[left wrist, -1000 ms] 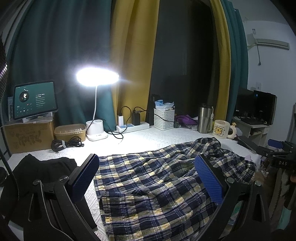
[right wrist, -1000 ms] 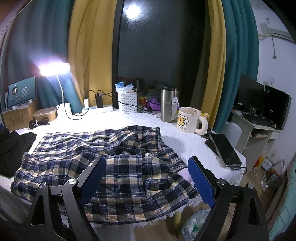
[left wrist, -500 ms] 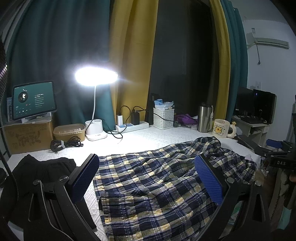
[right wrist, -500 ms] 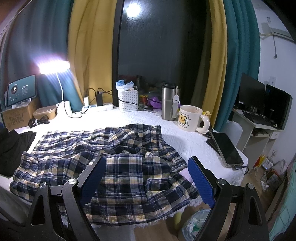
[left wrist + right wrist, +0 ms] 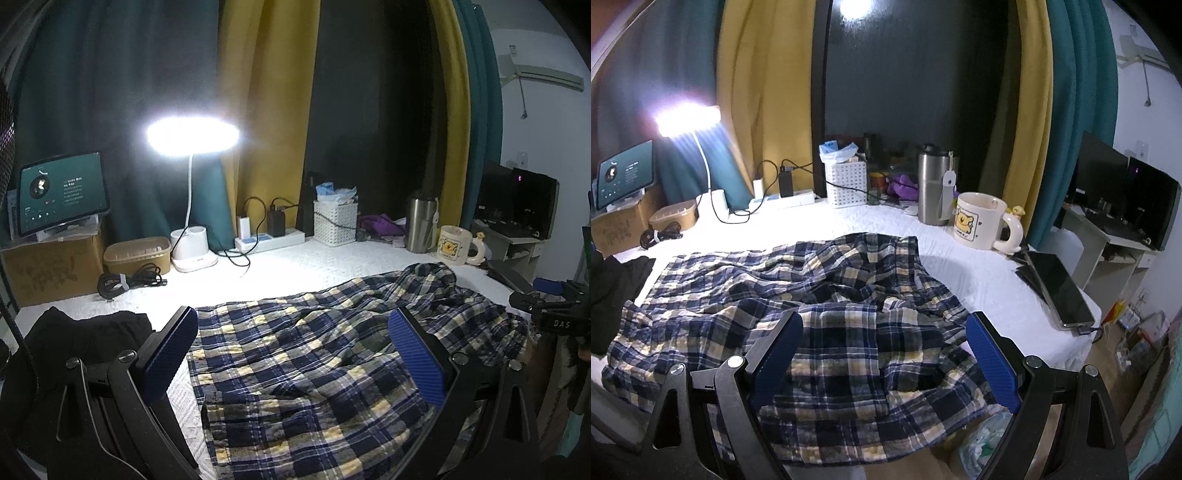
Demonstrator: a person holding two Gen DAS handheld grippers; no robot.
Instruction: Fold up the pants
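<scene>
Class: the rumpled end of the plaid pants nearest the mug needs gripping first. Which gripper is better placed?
Right, probably. The right gripper hangs open over that bunched end of the plaid pants, near the mug; the left gripper faces the flatter stretch.

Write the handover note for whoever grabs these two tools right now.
Left tool: open, empty, above the pants.
Right tool: open, empty, above the pants' near edge.
Pants: spread rumpled on the white table, near edge hanging off the front. Black cloth lies at their left end; mug and phone to the right.
Done: nothing folded.
Left: grasp, smooth, fold.
</scene>
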